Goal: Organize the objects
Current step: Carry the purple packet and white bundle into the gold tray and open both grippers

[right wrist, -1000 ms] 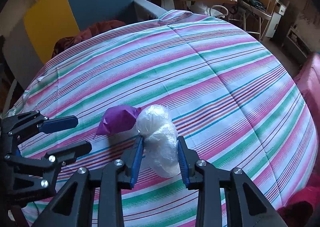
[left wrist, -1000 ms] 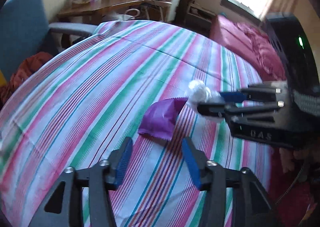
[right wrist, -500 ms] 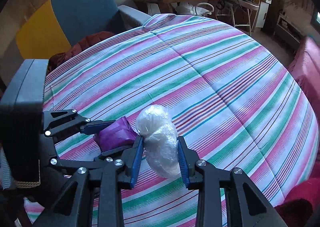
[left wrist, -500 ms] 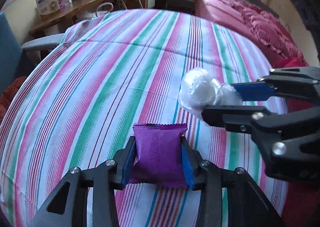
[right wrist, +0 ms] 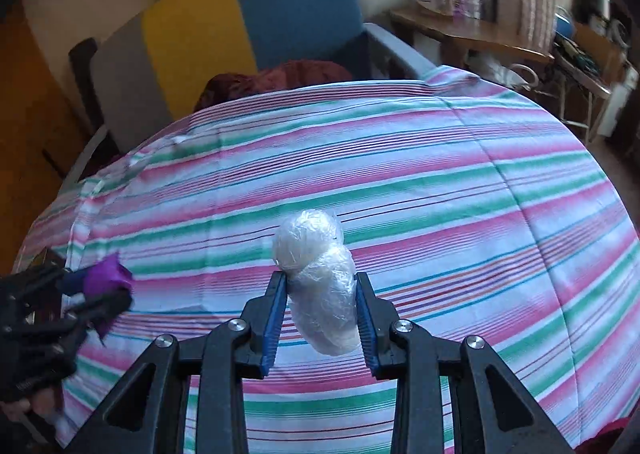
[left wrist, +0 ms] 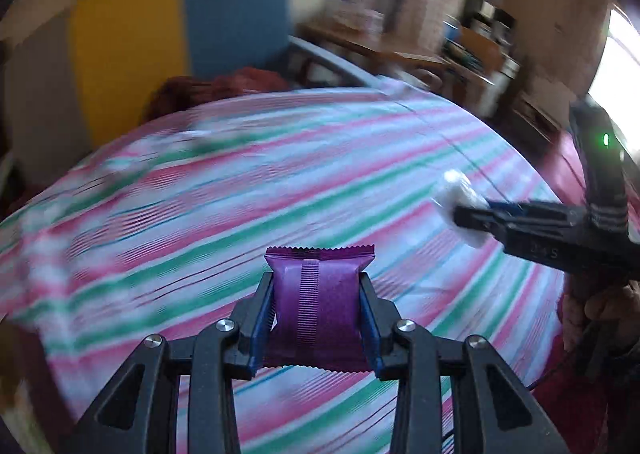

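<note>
A purple snack packet (left wrist: 318, 302) with crimped ends sits between the blue pads of my left gripper (left wrist: 318, 294), which is shut on it above the striped tablecloth (left wrist: 240, 190). My right gripper (right wrist: 320, 294) is shut on a white bundle wrapped in clear plastic (right wrist: 320, 286), also lifted off the cloth. In the left wrist view the right gripper (left wrist: 472, 218) shows at the right edge with the white bundle (left wrist: 456, 186). In the right wrist view the left gripper (right wrist: 100, 290) shows at the left edge holding the purple packet (right wrist: 108, 274).
The striped cloth (right wrist: 440, 194) covers a rounded table. Behind it stand a blue and yellow armchair (right wrist: 256, 14) with a dark red cloth (right wrist: 280, 78) on the seat, and a wooden desk (right wrist: 472, 30) with boxes at the back right.
My left gripper moved onto the purple packet, shut on it and lifted it, swinging left and rolling. The right gripper kept its hold on the white bundle and drifted a little.
</note>
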